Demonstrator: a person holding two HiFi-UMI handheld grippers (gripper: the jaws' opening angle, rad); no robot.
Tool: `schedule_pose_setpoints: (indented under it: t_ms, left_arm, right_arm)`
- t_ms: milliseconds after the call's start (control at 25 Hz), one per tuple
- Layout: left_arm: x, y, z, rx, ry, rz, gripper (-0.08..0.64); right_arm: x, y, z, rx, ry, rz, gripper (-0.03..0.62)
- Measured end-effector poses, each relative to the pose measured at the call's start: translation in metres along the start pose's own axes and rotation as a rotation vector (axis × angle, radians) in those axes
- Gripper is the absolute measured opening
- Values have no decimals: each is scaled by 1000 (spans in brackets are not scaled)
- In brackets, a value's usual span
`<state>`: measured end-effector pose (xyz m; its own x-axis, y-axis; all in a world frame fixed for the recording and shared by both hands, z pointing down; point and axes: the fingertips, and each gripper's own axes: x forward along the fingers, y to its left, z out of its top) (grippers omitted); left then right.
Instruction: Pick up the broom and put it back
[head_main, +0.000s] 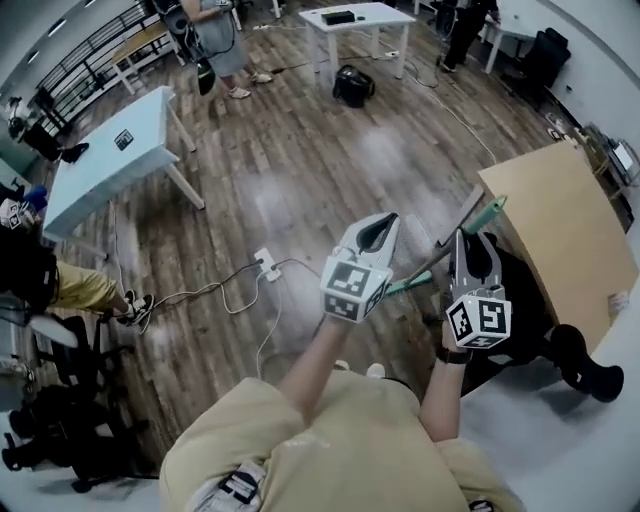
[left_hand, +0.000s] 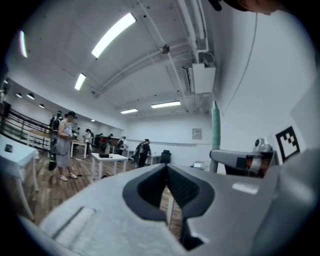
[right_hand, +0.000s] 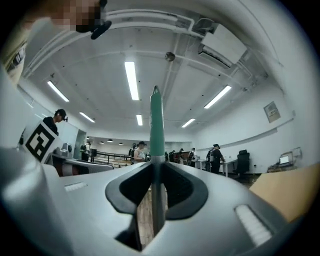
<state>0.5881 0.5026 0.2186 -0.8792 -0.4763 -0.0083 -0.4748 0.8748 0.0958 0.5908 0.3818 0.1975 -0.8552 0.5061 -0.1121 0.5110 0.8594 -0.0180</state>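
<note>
Right gripper (right_hand: 154, 167) clamped on broom handle (right_hand: 156, 125), centre frame; shaft pinched between pads, green tip poking past jaws, likely a firm hold for carrying. Left gripper (left_hand: 166, 169) closed, empty, beside broom; probably spare. Wooden board (head_main: 560, 220) at right.

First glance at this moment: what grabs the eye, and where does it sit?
The green-tipped broom handle stands out first. It rises straight up the middle of the right gripper view, clamped in the right gripper. In the head view the left gripper is beside it, shut and empty, above the wooden floor, with a white power strip to its left. A big tan board fills the right side.
</note>
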Motion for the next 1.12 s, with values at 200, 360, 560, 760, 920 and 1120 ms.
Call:
schedule_pose_setpoints:
  t_ms: [200, 360, 560, 760, 920, 1120]
  left_arm:
    - [-51, 72, -13, 6, 23, 226, 0]
    - [-91, 118, -14, 2, 12, 352, 0]
    - [-127, 177, -9, 4, -17, 419, 0]
    - [-134, 245, 7, 4, -39, 409, 0]
    - [-131, 277, 4, -58, -63, 396, 0]
    - [-95, 308, -19, -95, -38, 354, 0]
  right_arm:
    - [58, 48, -26, -6, 25, 161, 77]
    - [94, 85, -42, 42, 41, 250, 75]
    - [133, 145, -52, 101, 47, 329, 74]
    - [177, 204, -49, 67, 37, 355, 75]
    - [198, 221, -59, -6, 65, 328, 75]
    - [238, 204, -98, -40, 131, 263, 74]
